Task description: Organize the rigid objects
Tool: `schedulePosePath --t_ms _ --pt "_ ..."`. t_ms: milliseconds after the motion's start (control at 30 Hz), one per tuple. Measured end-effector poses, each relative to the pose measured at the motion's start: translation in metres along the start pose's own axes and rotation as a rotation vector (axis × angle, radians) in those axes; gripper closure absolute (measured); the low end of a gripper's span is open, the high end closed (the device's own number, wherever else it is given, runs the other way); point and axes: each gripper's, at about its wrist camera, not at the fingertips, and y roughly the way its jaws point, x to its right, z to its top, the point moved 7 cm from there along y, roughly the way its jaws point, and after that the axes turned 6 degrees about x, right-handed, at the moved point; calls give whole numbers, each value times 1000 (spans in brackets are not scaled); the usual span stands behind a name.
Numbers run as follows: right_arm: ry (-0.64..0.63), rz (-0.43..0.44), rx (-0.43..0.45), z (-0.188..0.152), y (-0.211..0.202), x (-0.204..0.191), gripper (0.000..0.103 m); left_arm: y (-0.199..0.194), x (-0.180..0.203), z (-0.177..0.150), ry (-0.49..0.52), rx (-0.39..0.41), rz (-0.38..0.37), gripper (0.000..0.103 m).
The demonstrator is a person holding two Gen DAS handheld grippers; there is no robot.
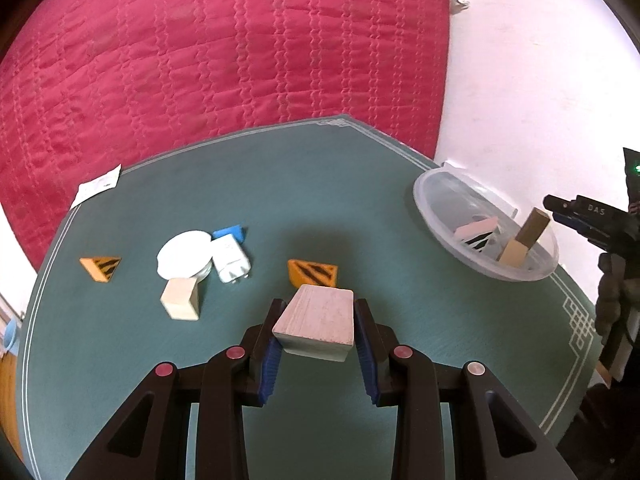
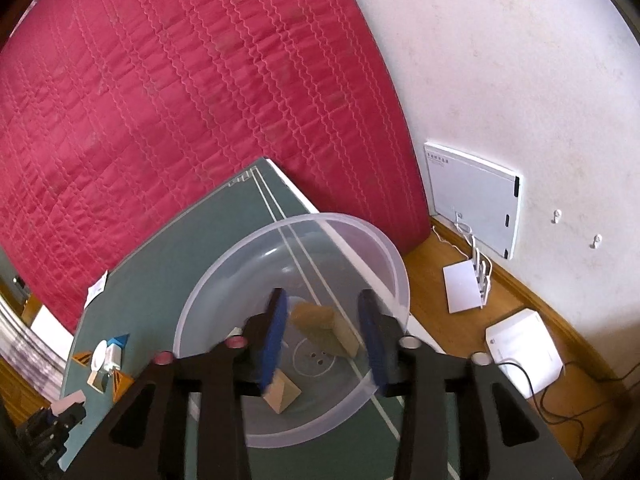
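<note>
My left gripper (image 1: 320, 305) is shut on a pale wooden block (image 1: 316, 322), held above the green table (image 1: 360, 184). On the table lie two orange striped wedges (image 1: 100, 268) (image 1: 313, 274), a pale wooden cube (image 1: 181, 298), a white disc (image 1: 184, 258), a white charger (image 1: 232, 260) and a blue wedge (image 1: 229, 233). A clear plastic bowl (image 1: 432, 184) stands at the right edge. My right gripper (image 2: 322, 298) hangs over the bowl (image 2: 392, 264), open. A blurred brown block (image 2: 320, 324) lies below, free of the pads, beside a tan cube (image 2: 282, 394).
A red quilted mattress (image 1: 220, 60) rises behind the table, with a white wall (image 2: 520, 80) to the right. White boxes (image 2: 524, 348) and cables lie on the wooden floor beside the table. A paper slip (image 1: 98, 184) rests at the table's far left edge.
</note>
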Motion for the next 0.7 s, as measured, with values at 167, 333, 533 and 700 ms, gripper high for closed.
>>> schedulePosePath --t_ms 167,333,533,700 --pt "1 -6 16 2 -4 0 59 0 13 9 27 14 -19 68" --pt "8 -23 25 3 -5 4 59 2 23 19 46 27 -32 68" --pt "18 -81 36 5 -7 18 59 4 33 24 64 33 -49 67" --pt "33 -108 22 3 -3 28 59 6 35 23 64 28 -57 67"
